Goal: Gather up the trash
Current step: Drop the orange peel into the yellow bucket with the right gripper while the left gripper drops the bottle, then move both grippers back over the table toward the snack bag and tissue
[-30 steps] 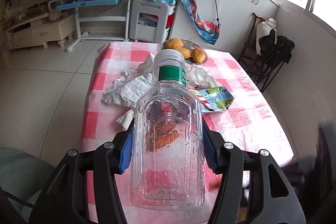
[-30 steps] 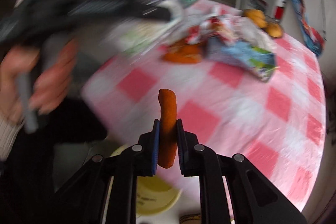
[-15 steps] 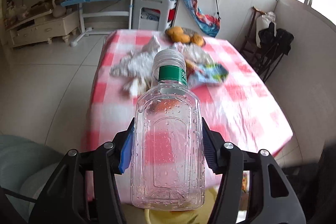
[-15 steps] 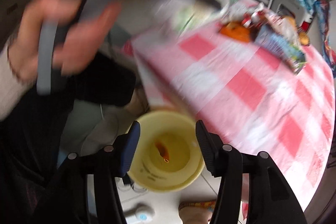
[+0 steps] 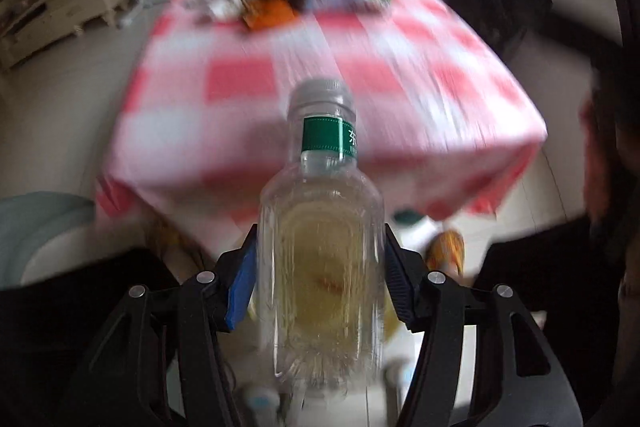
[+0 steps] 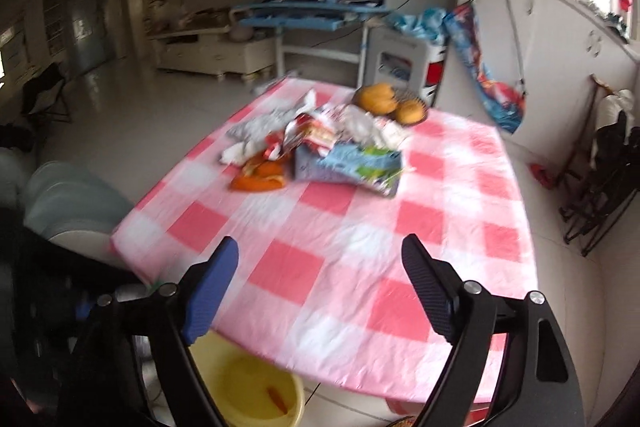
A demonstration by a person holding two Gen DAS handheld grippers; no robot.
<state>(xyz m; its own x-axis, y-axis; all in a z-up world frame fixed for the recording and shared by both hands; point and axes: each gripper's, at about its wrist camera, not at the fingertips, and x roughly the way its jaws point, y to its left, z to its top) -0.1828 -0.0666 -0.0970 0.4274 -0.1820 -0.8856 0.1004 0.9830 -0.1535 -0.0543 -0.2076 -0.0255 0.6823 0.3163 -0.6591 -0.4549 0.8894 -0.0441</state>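
A clear plastic bottle with a green neck band and grey cap sits between the pads of my left gripper. The jaws are opening, though the pads still touch its sides. It hangs past the table's near edge, and the yellow bucket shows through and beside it. My right gripper is opening wide over the near end of the pink checked table, with nothing between its fingers. Below it the bucket holds an orange peel strip. More orange peel, a blue-green wrapper, red wrappers and tissues lie mid-table.
A dish of yellow fruit stands at the table's far end. A pale chair is at the left and a dark folding rack at the right. The person's dark clothing fills the lower corners, with a slipper on the floor.
My left gripper swung the bottle back off the table and tipped it down over the bucket. My right gripper let the orange peel drop into the bucket, opened wide and rose to face the table.
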